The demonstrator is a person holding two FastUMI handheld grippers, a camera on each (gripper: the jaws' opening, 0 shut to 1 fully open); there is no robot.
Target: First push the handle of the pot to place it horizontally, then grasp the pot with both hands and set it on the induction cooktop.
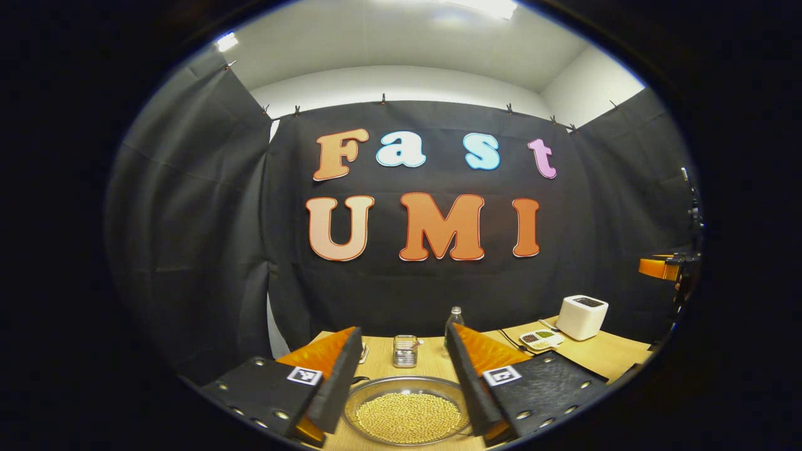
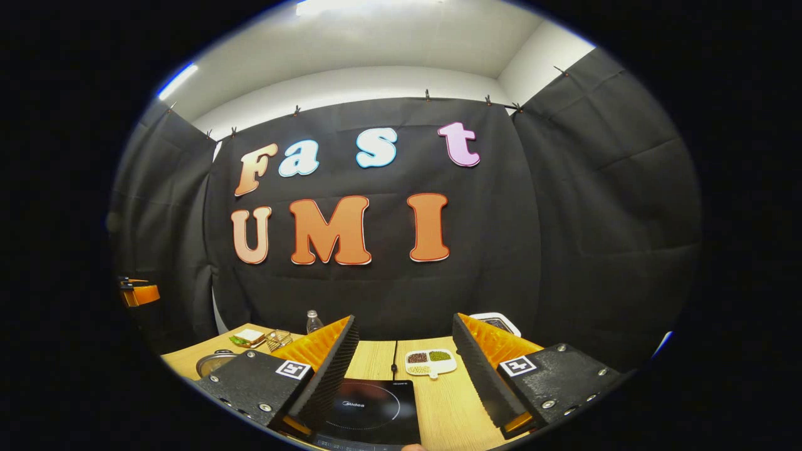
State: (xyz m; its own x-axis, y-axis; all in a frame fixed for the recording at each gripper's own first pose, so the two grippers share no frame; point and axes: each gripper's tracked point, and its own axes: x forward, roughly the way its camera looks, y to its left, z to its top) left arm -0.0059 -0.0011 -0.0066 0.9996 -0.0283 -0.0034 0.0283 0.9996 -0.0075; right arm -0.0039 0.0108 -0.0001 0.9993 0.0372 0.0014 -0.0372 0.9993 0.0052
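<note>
In the left gripper view, a round metal pot [image 1: 407,416] full of small yellow beans sits on the wooden table [image 1: 614,354]. It lies low between the fingers of my left gripper [image 1: 404,329], which is open and holds nothing. I cannot make out the pot's handle. In the right gripper view, the black induction cooktop [image 2: 369,407] lies on the table below my right gripper [image 2: 404,317], which is also open and holds nothing. The pot's rim [image 2: 213,362] peeks out at the far left, partly hidden by a finger.
A mesh metal cup [image 1: 405,351], a clear bottle [image 1: 454,319], a white divided dish of beans [image 1: 542,339] and a white box appliance [image 1: 582,317] stand farther back. The cooktop's cable [image 2: 395,360] runs toward the wall. A wire basket [image 2: 279,339] and a sandwich [image 2: 249,338] lie at the left.
</note>
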